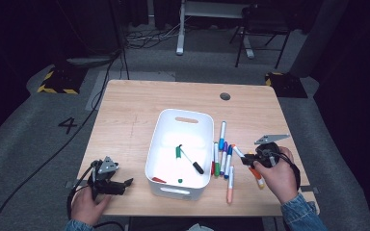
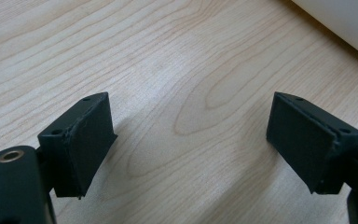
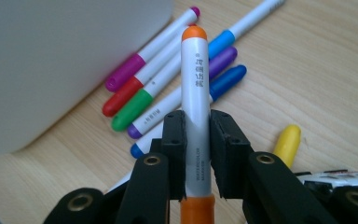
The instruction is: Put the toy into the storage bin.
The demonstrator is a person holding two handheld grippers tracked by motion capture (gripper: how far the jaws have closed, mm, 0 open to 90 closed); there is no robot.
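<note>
My right gripper (image 3: 196,140) is shut on a white marker with orange ends (image 3: 195,93), which points straight out between the jaws above the table. In the high view this gripper (image 1: 250,161) hovers right of the white bin (image 1: 156,139), with the held marker (image 1: 238,152) aimed toward the bin. Several loose markers (image 1: 221,159) lie in a row beside the bin; up close they show red (image 3: 121,99), green (image 3: 133,109), purple (image 3: 221,58) and blue (image 3: 226,79) caps. My left gripper (image 1: 120,185) rests open at the table's front left, and its jaws (image 2: 191,140) stand wide over bare wood.
Inside the bin lie a green marker (image 1: 178,151), a black-capped marker (image 1: 195,165) and a red one (image 1: 158,179). A peach marker (image 1: 230,185) lies near the front edge. A yellow marker (image 3: 288,143) lies beside my right gripper. The bin's corner (image 2: 345,23) is near my left gripper.
</note>
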